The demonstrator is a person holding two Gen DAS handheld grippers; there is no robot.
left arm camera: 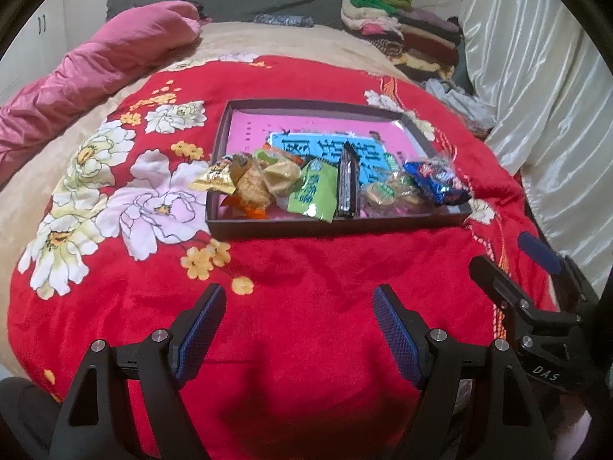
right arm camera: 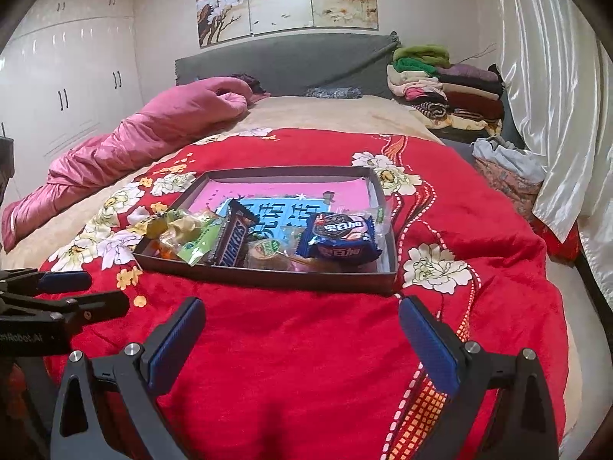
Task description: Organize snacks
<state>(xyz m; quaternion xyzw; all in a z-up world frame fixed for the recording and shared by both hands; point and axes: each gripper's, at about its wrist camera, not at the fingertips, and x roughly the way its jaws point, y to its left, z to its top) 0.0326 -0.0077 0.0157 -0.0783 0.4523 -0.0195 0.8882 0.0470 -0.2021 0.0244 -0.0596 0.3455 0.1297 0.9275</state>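
Note:
A shallow dark box (left arm camera: 333,227) (right arm camera: 268,276) with a pink and blue printed floor lies on the red floral blanket (left arm camera: 299,287). Several snacks are piled at its near end: a Snickers bar (left arm camera: 346,180) (right arm camera: 231,243), a blue biscuit pack (left arm camera: 436,182) (right arm camera: 339,241), a green packet (left arm camera: 316,191) (right arm camera: 199,243) and yellow and brown wrapped sweets (left arm camera: 249,180) (right arm camera: 172,228). My left gripper (left arm camera: 299,329) is open and empty over the blanket in front of the box. My right gripper (right arm camera: 302,341) is open and empty, also just short of the box.
A pink duvet (right arm camera: 134,142) lies along the bed's left side. Folded clothes (right arm camera: 448,88) are stacked at the back right by the grey headboard (right arm camera: 283,61). A shiny cream curtain (right arm camera: 555,96) hangs on the right. White wardrobes (right arm camera: 69,76) stand at left.

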